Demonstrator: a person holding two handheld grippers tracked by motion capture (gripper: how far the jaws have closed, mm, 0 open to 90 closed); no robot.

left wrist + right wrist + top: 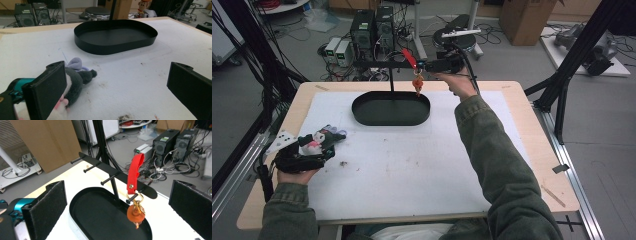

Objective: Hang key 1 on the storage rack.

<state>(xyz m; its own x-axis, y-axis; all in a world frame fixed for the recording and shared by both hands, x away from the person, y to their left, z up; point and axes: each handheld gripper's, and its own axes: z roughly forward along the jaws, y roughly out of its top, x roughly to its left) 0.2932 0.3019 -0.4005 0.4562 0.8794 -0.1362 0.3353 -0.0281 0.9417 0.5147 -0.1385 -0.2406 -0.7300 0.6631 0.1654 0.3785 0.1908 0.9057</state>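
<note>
A red strap keychain [135, 171] with an orange charm [135, 215] hangs from the end peg of a black rack [117, 173] that rises over a black oval tray [362, 111]. My right gripper [432, 65] is held level beside the keychain [416, 80], and in the right gripper view its jaws [118, 187] stand wide open with nothing between the pads. At the table's left, my left gripper [329, 145] rests low and open. A small grey, purple and white plush toy [76, 77] lies on the mat against its left jaw, not pinched.
A white mat [412, 165] covers the wooden table [532, 145]. The rack carries several bare pegs [91, 167]. Computer towers [372, 27], cables and a stool [459, 30] stand on the floor beyond the far edge. Black frame posts [562, 95] flank the right side.
</note>
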